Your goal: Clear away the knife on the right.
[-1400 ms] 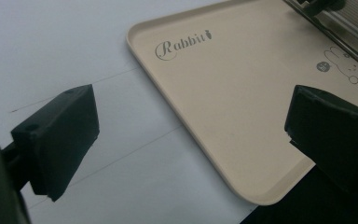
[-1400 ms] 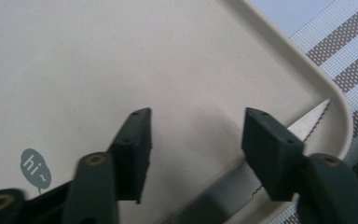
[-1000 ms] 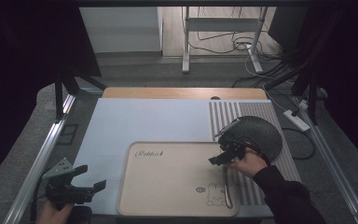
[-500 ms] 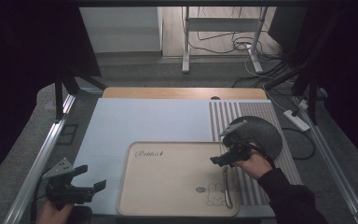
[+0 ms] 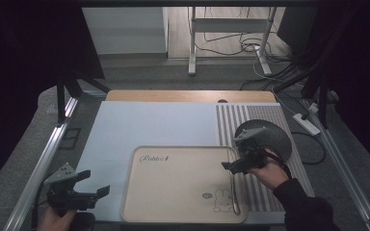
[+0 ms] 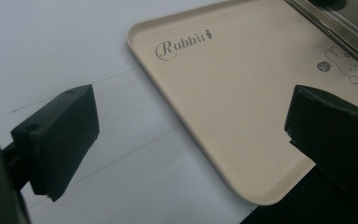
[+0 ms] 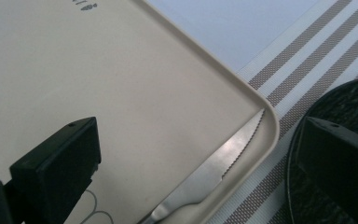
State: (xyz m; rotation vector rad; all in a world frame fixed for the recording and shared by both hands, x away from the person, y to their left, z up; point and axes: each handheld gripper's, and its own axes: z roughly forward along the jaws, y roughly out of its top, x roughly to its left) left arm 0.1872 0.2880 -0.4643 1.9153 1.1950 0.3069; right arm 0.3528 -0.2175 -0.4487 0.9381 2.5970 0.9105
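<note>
On the bench we see one tray, one knife in it, one dark plate, two hand-held grippers, left hand-held gripper open and empty, right hand-held gripper just opening, empty above the knife.

Dim, dark-edged high view; gripper views evenly lit, slightly soft, no glare.

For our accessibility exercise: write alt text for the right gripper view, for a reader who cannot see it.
A serrated steel knife lies inside the rounded corner of a beige tray, seen between the open black jaws of the right hand-held gripper. Beside the tray are a striped mat and a dark plate.
</note>
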